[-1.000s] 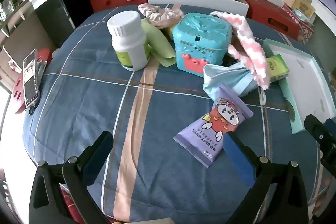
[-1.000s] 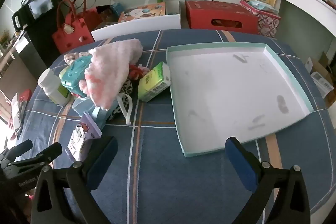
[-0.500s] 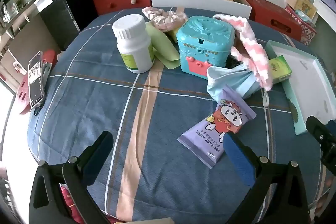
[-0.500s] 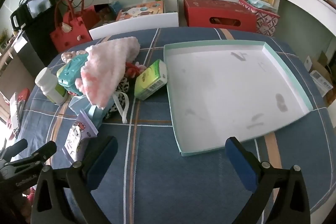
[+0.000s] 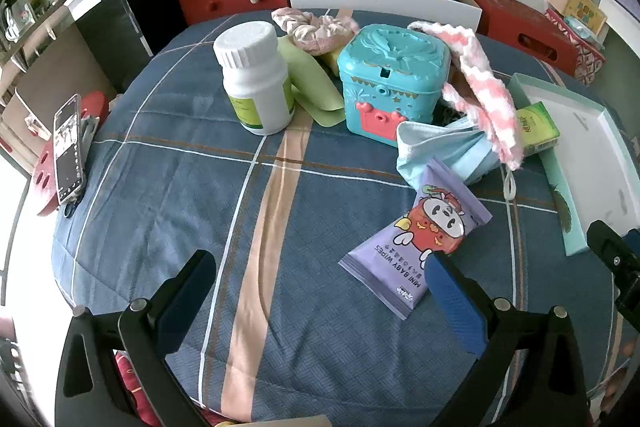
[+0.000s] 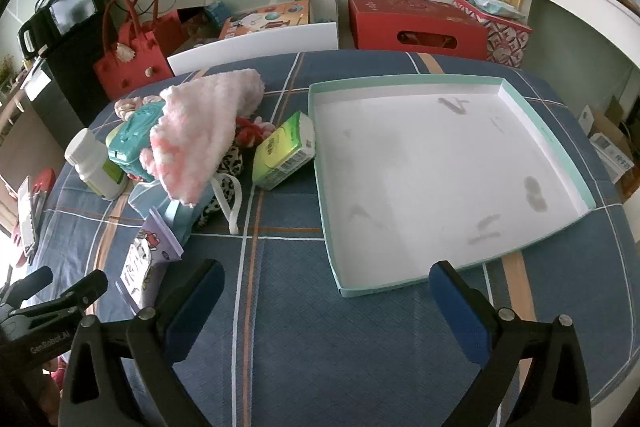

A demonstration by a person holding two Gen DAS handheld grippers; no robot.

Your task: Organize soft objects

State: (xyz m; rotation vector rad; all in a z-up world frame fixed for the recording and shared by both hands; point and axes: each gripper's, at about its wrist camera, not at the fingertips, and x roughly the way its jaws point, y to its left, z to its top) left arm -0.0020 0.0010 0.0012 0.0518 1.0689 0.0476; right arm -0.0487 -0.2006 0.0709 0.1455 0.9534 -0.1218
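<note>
- We hold the left hand-held gripper low over the blue plaid table, its blue-padded fingers spread wide and gripping nothing; the right one's pad overlaps the near end of the purple foil pack of baby wipes.
- We keep the right hand-held gripper spread and empty too, hovering at the near edge of the shallow white tray with a mint-green rim, which holds nothing yet.
- The soft things lie heaped left of that tray: a pink-and-white knitted cloth draped over a teal plastic chest, a crumpled pale-blue face mask under it, a pink scrunchie behind.
- Hard items sit among them: a white pill bottle farthest from the tray, a green carton touching its left rim.
- Our judgement: the wipes pack, nearest and lying clear, is the sensible first pick; close across its narrow width, lift straight, and avoid snagging the mask's loop.
</note>
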